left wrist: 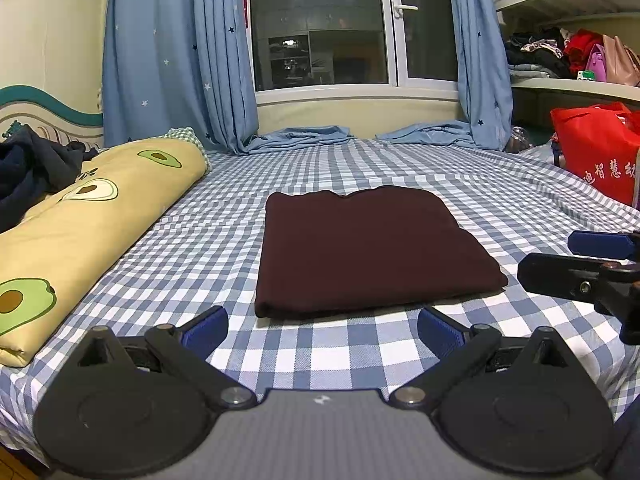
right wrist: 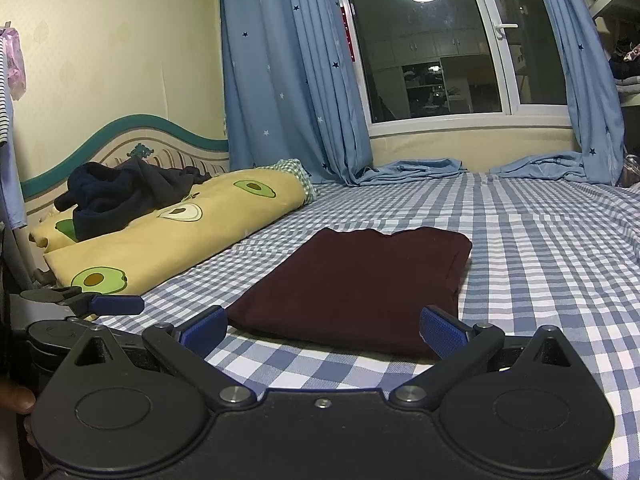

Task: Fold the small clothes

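Maroon garment [left wrist: 368, 248] lies folded flat on checked bedsheet [left wrist: 320, 356]; soft, limp, light. Both my left gripper [left wrist: 322, 330] and right gripper [right wrist: 324, 330] gape empty; I'd pinch near corners.

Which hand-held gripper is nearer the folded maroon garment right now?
Right, by a little. The right hand-held gripper has its open fingertips level with the folded maroon garment at its near edge. The left hand-held gripper, also open, sits just short of that edge, checked sheet showing between.

Maroon garment [left wrist: 368, 248] on blue-and-white checked sheet [left wrist: 224, 240] — yellow avocado-print quilt [left wrist: 100, 216] beside.
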Available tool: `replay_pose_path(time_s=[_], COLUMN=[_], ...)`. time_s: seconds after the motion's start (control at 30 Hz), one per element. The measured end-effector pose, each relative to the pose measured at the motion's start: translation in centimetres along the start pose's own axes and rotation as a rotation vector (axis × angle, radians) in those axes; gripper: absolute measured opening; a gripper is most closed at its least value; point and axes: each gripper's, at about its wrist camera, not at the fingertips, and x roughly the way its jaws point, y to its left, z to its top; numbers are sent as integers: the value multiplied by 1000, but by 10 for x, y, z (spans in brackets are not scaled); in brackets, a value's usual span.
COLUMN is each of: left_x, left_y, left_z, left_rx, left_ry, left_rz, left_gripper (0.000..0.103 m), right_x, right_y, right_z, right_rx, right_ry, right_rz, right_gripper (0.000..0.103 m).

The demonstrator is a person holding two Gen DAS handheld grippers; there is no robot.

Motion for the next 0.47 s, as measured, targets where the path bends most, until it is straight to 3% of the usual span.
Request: replay_pose_path(time_s=[0.23,0.47], left_x=[-8,-12], left_y=[5,6], left_z=[-1,3], left_rx=[-25,-31], left_ry=[-38,-64], left_rz=[-57,-32], left_gripper=[102,102], right_x=[0,0], right_y=[-2,-3], right_z=[0,0], right_rx=[4,4], right_ry=[0,2], right_rz=[-1,-3], right_gripper=[102,102])
